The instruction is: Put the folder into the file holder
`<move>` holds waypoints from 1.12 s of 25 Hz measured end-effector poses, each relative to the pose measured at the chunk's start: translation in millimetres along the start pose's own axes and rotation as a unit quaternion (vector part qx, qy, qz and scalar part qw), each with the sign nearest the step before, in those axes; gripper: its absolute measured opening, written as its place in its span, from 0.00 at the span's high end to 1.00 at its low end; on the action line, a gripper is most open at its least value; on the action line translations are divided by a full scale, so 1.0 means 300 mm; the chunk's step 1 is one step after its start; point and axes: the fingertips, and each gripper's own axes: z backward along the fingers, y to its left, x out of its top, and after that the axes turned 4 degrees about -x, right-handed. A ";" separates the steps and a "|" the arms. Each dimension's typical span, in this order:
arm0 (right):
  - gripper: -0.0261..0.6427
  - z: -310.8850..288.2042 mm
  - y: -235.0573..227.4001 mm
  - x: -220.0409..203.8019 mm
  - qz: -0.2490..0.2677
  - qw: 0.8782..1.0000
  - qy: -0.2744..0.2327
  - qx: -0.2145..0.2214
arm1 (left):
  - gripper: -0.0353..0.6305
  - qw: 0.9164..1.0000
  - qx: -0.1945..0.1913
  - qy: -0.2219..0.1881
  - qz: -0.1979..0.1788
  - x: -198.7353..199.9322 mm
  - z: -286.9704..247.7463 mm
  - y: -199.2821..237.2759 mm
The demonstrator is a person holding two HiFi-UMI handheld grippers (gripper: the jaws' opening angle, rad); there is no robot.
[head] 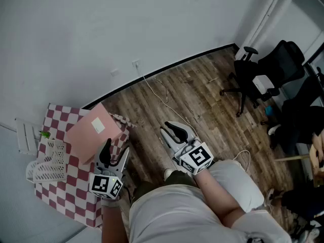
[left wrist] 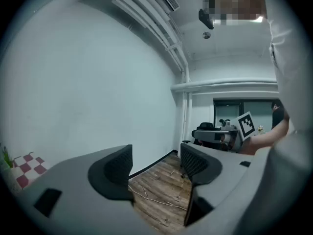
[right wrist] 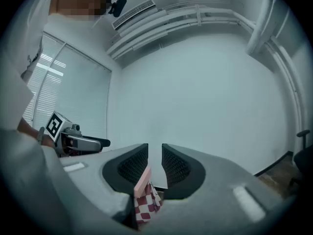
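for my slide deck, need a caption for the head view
Left gripper and right gripper held clear of the pink folder beside the white file holder on a checkered table

From here the left claw (head: 114, 155) covers the near corner of the pink folder (head: 91, 128). The checked worktop (head: 61, 199) beneath that claw vanishes under the person's arm. Between the right claw (right wrist: 155, 163) jaws, only a folder sliver shows.

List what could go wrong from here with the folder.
1. The left tool, open, may snag the checkered cloth under the pink folder instead of gripping it.
2. The white file holder looks light and may tip during insertion; the right tool, shut over the floor, isn't steadying it.
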 end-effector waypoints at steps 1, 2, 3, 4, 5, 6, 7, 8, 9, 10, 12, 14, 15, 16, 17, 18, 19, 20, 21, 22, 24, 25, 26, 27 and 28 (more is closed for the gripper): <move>0.84 0.001 -0.020 -0.001 -0.002 1.000 0.001 -0.002 | 0.49 1.000 0.001 0.002 0.001 -0.002 -0.017 -0.005; 0.84 0.003 -0.038 -0.002 -0.004 1.000 0.001 -0.003 | 0.49 1.000 0.003 0.004 0.002 -0.004 -0.033 -0.011; 0.84 0.004 -0.055 -0.004 -0.006 1.000 0.001 -0.004 | 0.49 1.000 0.005 0.006 0.003 -0.006 -0.048 -0.016; 0.84 0.005 -0.070 -0.005 -0.007 1.000 0.002 -0.003 | 0.49 1.000 0.007 0.006 0.005 -0.009 -0.062 -0.020; 0.84 0.006 -0.083 -0.005 -0.007 1.000 0.001 0.000 | 0.49 1.000 0.009 0.007 0.007 -0.012 -0.075 -0.024; 0.84 0.006 -0.095 -0.004 -0.009 1.000 0.000 0.005 | 0.49 1.000 0.012 0.008 0.008 -0.016 -0.086 -0.028; 0.84 0.006 -0.107 -0.004 -0.015 1.000 -0.002 0.009 | 0.49 1.000 0.015 0.010 0.008 -0.020 -0.095 -0.032; 0.83 0.005 -0.121 -0.007 -0.025 1.000 -0.004 0.011 | 0.49 1.000 0.019 0.013 0.009 -0.024 -0.103 -0.036; 0.82 0.004 -0.134 -0.012 -0.038 0.999 -0.005 0.013 | 0.49 1.000 0.022 0.017 0.010 -0.029 -0.110 -0.039; 0.82 0.001 -0.147 -0.021 -0.053 0.998 -0.004 0.015 | 0.49 0.999 0.025 0.020 0.012 -0.036 -0.116 -0.039; 0.81 -0.014 -0.167 -0.044 -0.085 0.996 -0.001 0.021 | 0.49 0.999 0.032 0.026 0.018 -0.059 -0.125 -0.027; 0.80 -0.042 -0.178 -0.065 -0.103 0.994 0.006 0.030 | 0.49 0.998 0.040 0.030 0.023 -0.077 -0.136 -0.002; 0.79 -0.062 -0.182 -0.077 -0.107 0.994 0.011 0.035 | 0.49 0.998 0.044 0.031 0.027 -0.086 -0.141 0.016; 0.76 -0.087 -0.186 -0.092 -0.112 0.993 0.017 0.038 | 0.49 0.998 0.049 0.032 0.031 -0.096 -0.146 0.039; 0.73 -0.117 -0.189 -0.109 -0.120 0.992 0.024 0.041 | 0.49 0.997 0.053 0.033 0.036 -0.106 -0.151 0.068; 0.70 -0.152 -0.192 -0.124 -0.126 0.991 0.030 0.044 | 0.49 0.997 0.057 0.034 0.040 -0.115 -0.157 0.101; 0.67 -0.190 -0.194 -0.135 -0.130 0.990 0.037 0.048 | 0.49 0.997 0.062 0.034 0.045 -0.123 -0.164 0.136; 0.66 -0.230 -0.198 -0.143 -0.132 0.989 0.043 0.052 | 0.49 0.996 0.066 0.033 0.050 -0.128 -0.173 0.172; 0.66 -0.273 -0.203 -0.150 -0.132 0.988 0.050 0.056 | 0.49 0.995 0.070 0.032 0.056 -0.131 -0.183 0.208; 0.65 -0.319 -0.208 -0.156 -0.133 0.988 0.057 0.060 | 0.49 0.995 0.074 0.032 0.060 -0.131 -0.194 0.247; 0.64 -0.425 -0.207 -0.169 -0.141 0.985 0.073 0.071 | 0.49 0.994 0.082 0.032 0.065 -0.128 -0.209 0.339; 0.64 -0.481 -0.201 -0.178 -0.146 0.983 0.082 0.077 | 0.49 0.993 0.086 0.033 0.067 -0.128 -0.212 0.390; 0.63 -0.537 -0.193 -0.190 -0.152 0.980 0.093 0.083 | 0.49 0.993 0.091 0.033 0.072 -0.129 -0.212 0.440; 0.63 -0.592 -0.186 -0.205 -0.158 0.977 0.106 0.091 | 0.49 0.991 0.098 0.032 0.079 -0.135 -0.211 0.485; 0.62 -0.643 -0.181 -0.223 -0.165 0.974 0.121 0.101 | 0.49 0.990 0.107 0.031 0.088 -0.143 -0.210 0.524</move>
